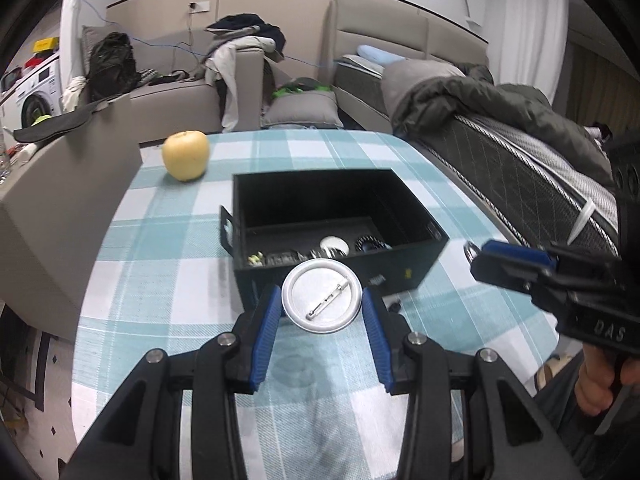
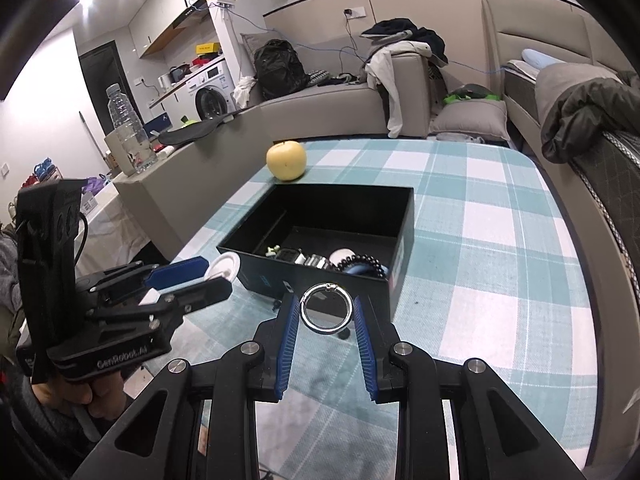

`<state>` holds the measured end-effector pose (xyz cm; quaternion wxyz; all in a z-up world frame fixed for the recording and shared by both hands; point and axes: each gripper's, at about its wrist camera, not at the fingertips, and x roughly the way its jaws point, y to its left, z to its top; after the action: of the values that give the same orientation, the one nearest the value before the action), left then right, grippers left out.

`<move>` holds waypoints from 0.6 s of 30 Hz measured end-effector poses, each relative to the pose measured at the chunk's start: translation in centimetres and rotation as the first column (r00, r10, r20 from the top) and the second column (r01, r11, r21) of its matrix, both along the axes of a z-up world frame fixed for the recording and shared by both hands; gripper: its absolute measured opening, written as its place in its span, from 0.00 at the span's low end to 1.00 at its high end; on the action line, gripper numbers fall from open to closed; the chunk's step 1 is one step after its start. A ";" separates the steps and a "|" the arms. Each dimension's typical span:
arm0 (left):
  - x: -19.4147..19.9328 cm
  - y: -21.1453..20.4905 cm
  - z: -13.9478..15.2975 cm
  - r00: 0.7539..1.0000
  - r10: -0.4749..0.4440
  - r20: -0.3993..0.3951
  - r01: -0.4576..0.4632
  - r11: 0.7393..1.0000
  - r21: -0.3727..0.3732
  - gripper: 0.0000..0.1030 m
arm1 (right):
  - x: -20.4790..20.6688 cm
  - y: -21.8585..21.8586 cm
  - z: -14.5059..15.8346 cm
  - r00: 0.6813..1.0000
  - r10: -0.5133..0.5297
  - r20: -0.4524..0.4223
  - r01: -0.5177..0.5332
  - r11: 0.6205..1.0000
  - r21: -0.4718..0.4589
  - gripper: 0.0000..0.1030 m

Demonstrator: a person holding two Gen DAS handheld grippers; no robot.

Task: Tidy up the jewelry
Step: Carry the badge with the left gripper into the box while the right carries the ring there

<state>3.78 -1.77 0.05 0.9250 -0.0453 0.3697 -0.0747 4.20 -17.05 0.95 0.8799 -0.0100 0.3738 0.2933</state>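
Two views: each looks forward along one hand-held gripper at the same table.
Surface: teal-and-white checked tablecloth (image 1: 320,420) over a table with a rounded far corner.
Room: grey upholstered sofa (image 2: 340,100) piled with clothes and a black backpack (image 2: 278,64); a bed with a dark quilt (image 1: 500,108) on the right; a white washing machine (image 2: 210,90) and a clear plastic water bottle (image 2: 126,128) at left.
Container: open black rectangular jewelry box (image 1: 332,276) near the table's middle, holding a dark bead bracelet (image 2: 362,262) and other small pieces; a yellow apple (image 1: 186,155) stands beyond it, apart.
Left gripper (image 1: 320,306): angled down toward the box's near wall; blue-padded fingers pinch a round silver pin-back badge (image 1: 322,296) by its edges, pin side facing the camera, above the cloth.
Right gripper (image 2: 326,314): angled down just before the box; blue-ribbed fingers clamp a silver metal spring ring (image 2: 326,308) held upright.
Hands: a person's hand (image 2: 80,396) grips the left tool's handle.
Writing: "GenRobot.AI" on the left gripper's body; "DAS" on the right gripper's body.
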 end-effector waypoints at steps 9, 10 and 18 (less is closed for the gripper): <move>0.8 0.6 0.8 0.999 0.028 0.027 -0.028 1.000 -0.001 0.35 | 1.1 1.0 0.9 1.000 0.015 0.017 -0.015 1.000 0.016 0.26; 1.0 0.6 1.0 0.999 0.027 0.030 -0.027 1.000 0.003 0.35 | 1.3 1.2 1.0 1.000 0.017 0.022 -0.017 1.000 0.012 0.26; 2.3 1.2 2.5 0.998 0.023 0.051 -0.024 0.999 0.025 0.35 | 3.7 1.7 2.0 1.000 0.009 0.010 -0.010 0.999 0.048 0.26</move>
<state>6.05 -0.60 2.54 0.9355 -0.0360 0.3462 -0.0603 7.90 -15.35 2.91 0.8802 0.0081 0.3623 0.3065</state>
